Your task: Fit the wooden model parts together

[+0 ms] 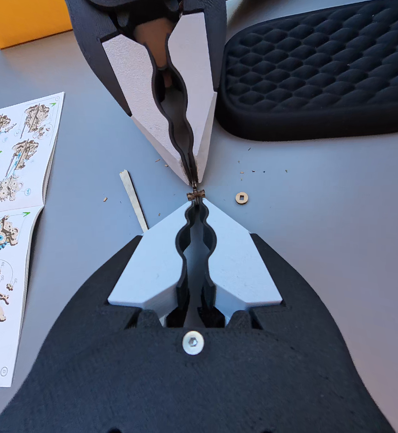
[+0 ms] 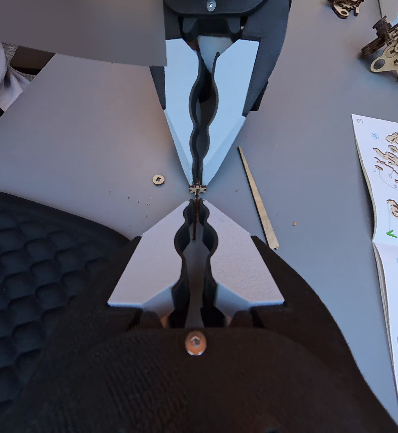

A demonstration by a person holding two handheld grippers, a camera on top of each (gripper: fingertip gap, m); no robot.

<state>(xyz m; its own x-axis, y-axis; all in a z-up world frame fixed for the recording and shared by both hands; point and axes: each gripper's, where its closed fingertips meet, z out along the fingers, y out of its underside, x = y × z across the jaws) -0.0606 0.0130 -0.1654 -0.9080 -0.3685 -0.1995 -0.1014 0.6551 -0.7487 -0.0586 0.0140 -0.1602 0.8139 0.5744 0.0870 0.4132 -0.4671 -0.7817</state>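
Note:
My two grippers meet tip to tip over the grey table (image 1: 310, 234). My right gripper (image 2: 195, 201) is shut on a thin wooden stick (image 2: 195, 220), held edge-on between its fingers and pointing forward. My left gripper (image 1: 196, 203) is shut on a small cross-shaped wooden piece (image 1: 195, 195), which sits just beyond its tips. The stick's end reaches the cross piece (image 2: 197, 188). The right gripper also shows in the left wrist view (image 1: 193, 181). The left gripper also shows in the right wrist view (image 2: 197, 181). Whether the two parts are seated together is too small to tell.
A small wooden ring (image 1: 242, 198) and a flat wooden strip (image 1: 133, 199) lie beside the tips, with wood crumbs around. An open instruction booklet (image 1: 17, 187), a black honeycomb pad (image 1: 322, 70) and a yellow box (image 1: 22, 18) lie nearby. A partly built wooden model (image 2: 390, 51) stands far right. My left and right fingertips are right by each other. From either gripper's tips it is about 30 centimeters to the partly built wooden model (image 2: 390, 51).

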